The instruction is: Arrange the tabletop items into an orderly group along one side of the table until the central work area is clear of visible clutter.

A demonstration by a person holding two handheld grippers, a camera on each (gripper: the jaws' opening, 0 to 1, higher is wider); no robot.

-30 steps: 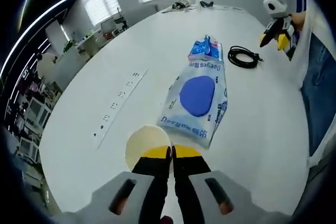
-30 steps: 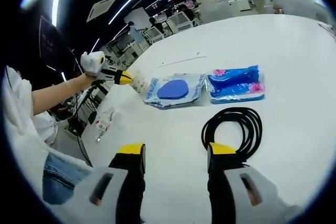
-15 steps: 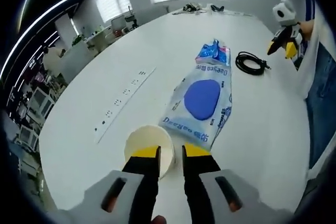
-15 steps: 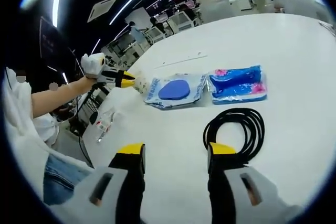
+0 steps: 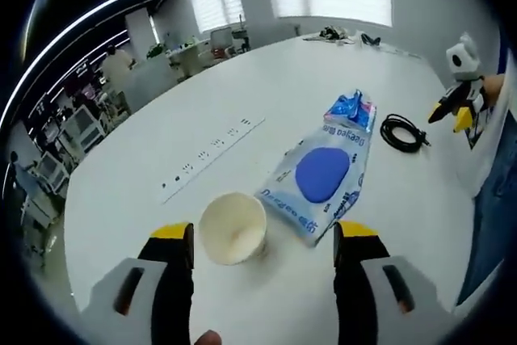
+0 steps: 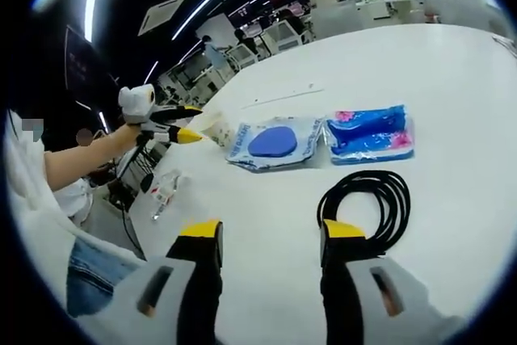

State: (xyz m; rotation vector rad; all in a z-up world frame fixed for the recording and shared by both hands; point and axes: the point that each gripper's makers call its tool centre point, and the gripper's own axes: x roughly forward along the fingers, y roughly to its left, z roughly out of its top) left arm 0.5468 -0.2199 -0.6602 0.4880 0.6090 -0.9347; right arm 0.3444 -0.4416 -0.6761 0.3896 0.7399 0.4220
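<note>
- Four items sit in a rough row on the white table: a paper cup, a clear pouch with a blue disc, a blue-and-pink packet and a coiled black cable.
- Left gripper has its jaws spread wide, one on each side of the cup and not touching it. Cup stands upright just beside the pouch's near edge, so my guess is it's been parked as the end of the line.
- Right gripper is also wide open, holding nothing. In the right gripper view the cable lies just past its right jaw, looks like touching or nearly so, hard to say.
- Same view shows pouch and packet side by side, nearly edge to edge, cable in front of them. Reads like a deliberate group along the person's side of the table.
- Other stuff: a strip of power sockets set into the tabletop, a small clear bag near the table edge, and some clutter at the far end, too small to identify.
- Nothing really blocks either gripper; the bag looks like the leftover piece.
</note>
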